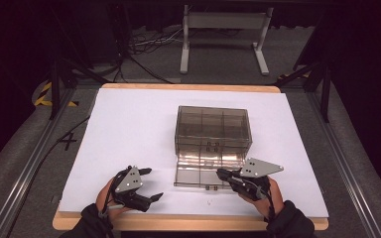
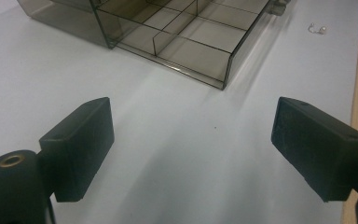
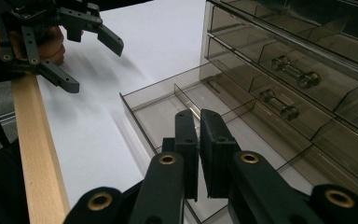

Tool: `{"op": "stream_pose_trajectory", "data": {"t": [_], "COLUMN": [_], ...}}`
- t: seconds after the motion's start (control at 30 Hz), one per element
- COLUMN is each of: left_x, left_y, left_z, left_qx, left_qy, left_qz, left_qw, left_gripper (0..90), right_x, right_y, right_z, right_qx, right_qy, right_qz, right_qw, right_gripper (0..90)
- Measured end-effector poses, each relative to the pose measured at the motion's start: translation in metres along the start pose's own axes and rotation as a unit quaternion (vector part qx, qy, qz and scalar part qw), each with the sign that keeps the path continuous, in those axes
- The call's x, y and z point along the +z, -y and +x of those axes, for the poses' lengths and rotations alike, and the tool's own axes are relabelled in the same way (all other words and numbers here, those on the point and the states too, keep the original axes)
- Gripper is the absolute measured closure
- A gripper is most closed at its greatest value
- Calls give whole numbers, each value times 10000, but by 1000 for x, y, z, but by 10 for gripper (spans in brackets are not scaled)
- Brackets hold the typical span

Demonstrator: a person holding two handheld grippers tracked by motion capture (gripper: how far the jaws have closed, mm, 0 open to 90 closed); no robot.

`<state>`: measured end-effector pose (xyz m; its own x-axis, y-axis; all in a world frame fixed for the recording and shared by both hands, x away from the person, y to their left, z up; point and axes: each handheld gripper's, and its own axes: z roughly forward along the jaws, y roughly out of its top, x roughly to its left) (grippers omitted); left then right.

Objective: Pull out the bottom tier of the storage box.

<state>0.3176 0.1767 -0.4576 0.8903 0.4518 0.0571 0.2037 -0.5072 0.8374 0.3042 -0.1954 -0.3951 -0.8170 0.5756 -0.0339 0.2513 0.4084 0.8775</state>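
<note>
Right gripper is pinching its jaws together on the front wall of the pulled-out bottom drawer of the smoky clear plastic organizer mid-frame, probably for sliding it. Left gripper is idling spread apart, lower left.

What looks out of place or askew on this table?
The bottom drawer of the smoky clear drawer box is pulled far out onto the white sheet while the upper drawers sit closed. A tiny pale object lies loose on the sheet beside that drawer. I see nothing spilled or broken.
</note>
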Motion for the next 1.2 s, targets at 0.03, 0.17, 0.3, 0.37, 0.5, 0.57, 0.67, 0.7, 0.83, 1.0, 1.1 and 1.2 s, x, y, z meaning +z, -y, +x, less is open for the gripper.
{"op": "stream_pose_trajectory", "data": {"t": [0.03, 0.17, 0.3, 0.37, 0.5, 0.57, 0.67, 0.7, 0.83, 1.0, 1.1, 1.2], "left_x": [0, 0, 0, 0, -1, 0, -1, -1, -1, -1, -1, 0], "left_y": [0, 0, 0, 0, 0, 0, 0, 0, 0, 0, 0, 0], "left_z": [0, 0, 0, 0, 0, 0, 0, 0, 0, 0, -1, -1], "left_qx": [-2, -1, -6, -6, -4, -8, -6, -6, 15, 27, 48, 44], "left_qy": [8, 8, 26, 12, 33, 32, 32, 32, 51, 55, 49, 52], "left_qz": [4, 8, 8, 4, 12, -16, -25, -25, -32, -36, -25, -18], "left_qw": [10000, 10000, 10000, 10000, 10000, 10000, 10000, 10000, 10000, 10000, 10000, 10000], "left_gripper": [135, 136, 135, 135, 136, 135, 135, 135, 135, 135, 134, 133], "right_x": [1, 5, 10, 13, 19, 23, 31, 31, 37, 43, 46, 48], "right_y": [0, -3, -4, -4, -4, -4, -3, -3, -1, 7, 11, 14], "right_z": [0, 0, -2, -3, -4, -4, -4, -4, -5, -6, -5, -4], "right_qx": [-12, -16, 7, 5, 15, 36, 43, 43, 72, 97, 94, 88], "right_qy": [-8, 3, 6, 13, 6, 1, 26, 26, 51, 104, 89, 71], "right_qz": [1, 12, 49, 87, 141, 181, 255, 255, 347, 528, 631, 723], "right_qw": [10000, 10000, 10000, 10000, 9999, 9998, 9997, 9997, 9994, 9985, 9979, 9973], "right_gripper": [857, 857, 857, 857, 857, 857, 857, 857, 856, 856, 856, 855]}}
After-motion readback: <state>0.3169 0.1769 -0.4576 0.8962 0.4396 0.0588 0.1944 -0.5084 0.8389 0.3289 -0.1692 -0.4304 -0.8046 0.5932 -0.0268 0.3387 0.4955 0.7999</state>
